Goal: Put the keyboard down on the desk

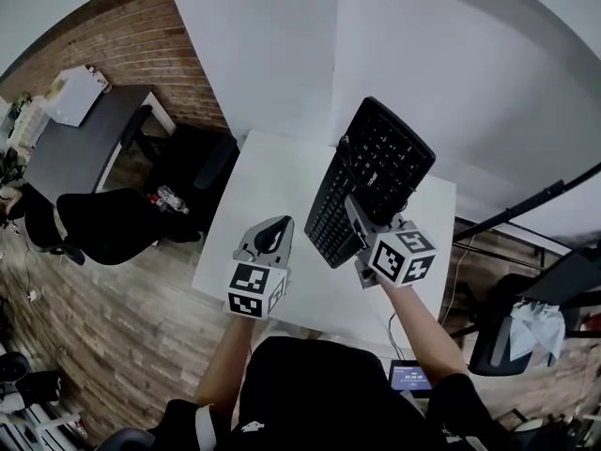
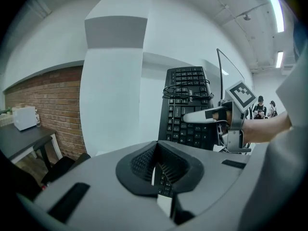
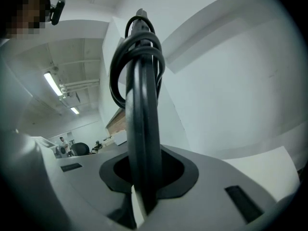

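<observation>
The right gripper (image 1: 355, 216) reaches forward on an outstretched forearm, its jaws clamped on the near edge of the keyboard (image 1: 376, 172). The keyboard stands tilted up over the desk (image 1: 272, 172), with a cable (image 3: 118, 76) wound round it. The left gripper (image 1: 272, 236) hovers beside it, pointing forward, its jaws closed on nothing.

The keyboard (image 1: 376, 172) stands on edge over the right half of the table (image 1: 272, 181). Its near end is between the jaws of the right gripper (image 1: 353, 207), and a cable (image 2: 187, 88) is looped around its far part. The left gripper (image 1: 272, 233) hangs just left of it, over the table's near side. A chair (image 1: 202, 163) sits off the table's far left corner. Farther left, a second table (image 1: 80, 144) carries a box (image 1: 75, 92).
</observation>
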The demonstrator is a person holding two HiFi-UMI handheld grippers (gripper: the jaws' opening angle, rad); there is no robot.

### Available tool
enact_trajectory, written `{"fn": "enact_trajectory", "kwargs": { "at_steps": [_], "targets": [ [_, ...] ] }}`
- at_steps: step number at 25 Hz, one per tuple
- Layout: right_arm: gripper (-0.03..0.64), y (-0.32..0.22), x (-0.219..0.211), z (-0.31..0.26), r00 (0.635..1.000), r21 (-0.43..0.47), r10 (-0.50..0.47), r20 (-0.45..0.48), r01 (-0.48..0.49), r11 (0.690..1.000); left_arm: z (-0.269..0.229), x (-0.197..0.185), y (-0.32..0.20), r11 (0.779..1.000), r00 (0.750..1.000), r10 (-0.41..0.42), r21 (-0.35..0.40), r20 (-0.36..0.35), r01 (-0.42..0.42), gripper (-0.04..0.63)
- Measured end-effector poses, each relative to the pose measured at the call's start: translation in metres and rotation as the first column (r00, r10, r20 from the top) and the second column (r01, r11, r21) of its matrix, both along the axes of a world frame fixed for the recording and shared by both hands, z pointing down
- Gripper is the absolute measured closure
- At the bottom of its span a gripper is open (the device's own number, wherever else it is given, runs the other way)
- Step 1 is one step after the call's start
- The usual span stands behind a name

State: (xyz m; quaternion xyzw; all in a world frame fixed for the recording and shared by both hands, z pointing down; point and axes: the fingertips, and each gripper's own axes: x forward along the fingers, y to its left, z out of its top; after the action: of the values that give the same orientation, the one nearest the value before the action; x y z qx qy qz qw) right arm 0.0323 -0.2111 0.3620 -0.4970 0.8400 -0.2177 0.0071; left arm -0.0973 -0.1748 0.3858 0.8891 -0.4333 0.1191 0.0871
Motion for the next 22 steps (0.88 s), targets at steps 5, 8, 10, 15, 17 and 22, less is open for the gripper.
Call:
{"fn": "enact_trajectory", "kwargs": {
  "at_steps": [5, 8, 10, 15, 17, 22],
  "targets": [
    [0.517, -0.025, 0.001, 0.011, 0.997, -0.039, 0.068, 0.039, -0.067, 0.997, 0.017, -0.002, -0.027, 0.997, 0.998, 0.064, -0.042, 0.0, -0.064, 0.581],
    [0.517, -0.038, 0.006, 0.02, 0.991, -0.073, 0.117, 0.072, -0.111, 0.991, 0.028, 0.0, -0.039, 0.993, 0.995, 0.094, -0.073, -0.014, -0.095, 0.581],
    [0.517, -0.045, 0.011, 0.026, 0.984, -0.097, 0.151, 0.097, -0.142, 0.985, 0.037, 0.003, -0.045, 0.988, 0.993, 0.118, -0.099, -0.028, -0.121, 0.581],
    [0.516, -0.062, 0.03, 0.043, 0.955, -0.161, 0.239, 0.174, -0.212, 0.964, 0.06, 0.017, -0.053, 0.971, 0.98, 0.193, -0.13, -0.055, -0.199, 0.581],
    [0.515, -0.068, 0.037, 0.05, 0.937, -0.189, 0.275, 0.216, -0.237, 0.953, 0.066, 0.022, -0.059, 0.966, 0.975, 0.214, -0.135, -0.052, -0.219, 0.581],
    [0.516, -0.08, 0.053, 0.076, 0.869, -0.266, 0.374, 0.324, -0.296, 0.917, 0.079, 0.034, -0.074, 0.95, 0.961, 0.258, -0.153, -0.096, -0.271, 0.58]
  ]
}}
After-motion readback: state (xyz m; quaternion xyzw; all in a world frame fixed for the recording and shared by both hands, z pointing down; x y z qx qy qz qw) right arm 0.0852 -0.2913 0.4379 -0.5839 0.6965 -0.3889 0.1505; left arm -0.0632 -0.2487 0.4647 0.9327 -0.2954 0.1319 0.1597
